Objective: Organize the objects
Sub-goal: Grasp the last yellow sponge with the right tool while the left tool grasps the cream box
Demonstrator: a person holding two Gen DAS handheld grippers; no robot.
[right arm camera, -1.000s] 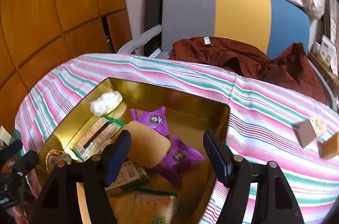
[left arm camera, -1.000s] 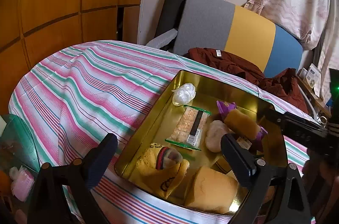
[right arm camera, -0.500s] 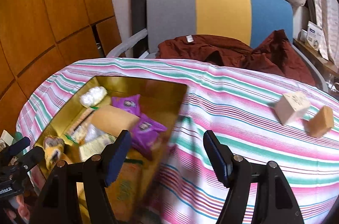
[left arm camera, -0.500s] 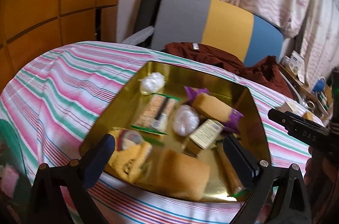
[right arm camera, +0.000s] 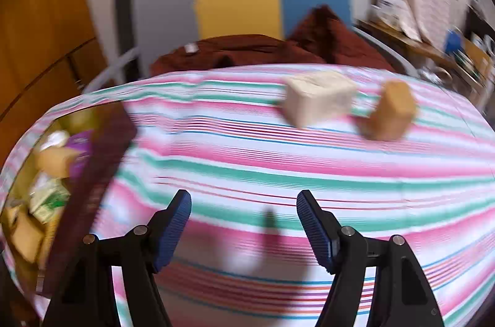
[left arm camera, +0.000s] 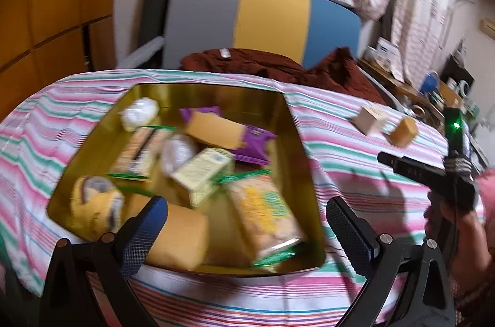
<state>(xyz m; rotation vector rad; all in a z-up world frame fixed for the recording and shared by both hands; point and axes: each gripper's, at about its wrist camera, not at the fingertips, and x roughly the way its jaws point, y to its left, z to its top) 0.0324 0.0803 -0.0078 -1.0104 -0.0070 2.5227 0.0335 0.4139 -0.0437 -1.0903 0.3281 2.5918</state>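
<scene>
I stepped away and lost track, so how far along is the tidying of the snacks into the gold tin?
Mostly done: the gold tin already holds many packets. Nothing is in hand: the left gripper and right gripper are both open and empty, the right one over bare striped cloth. Left: the pale box and brown block lying on the cloth outside the tin.

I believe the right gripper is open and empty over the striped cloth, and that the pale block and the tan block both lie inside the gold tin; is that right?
Not quite. The pale block and the tan block lie on the striped cloth, outside the gold tin; the right wrist view shows it. The right gripper is indeed open and empty over the cloth.
</scene>
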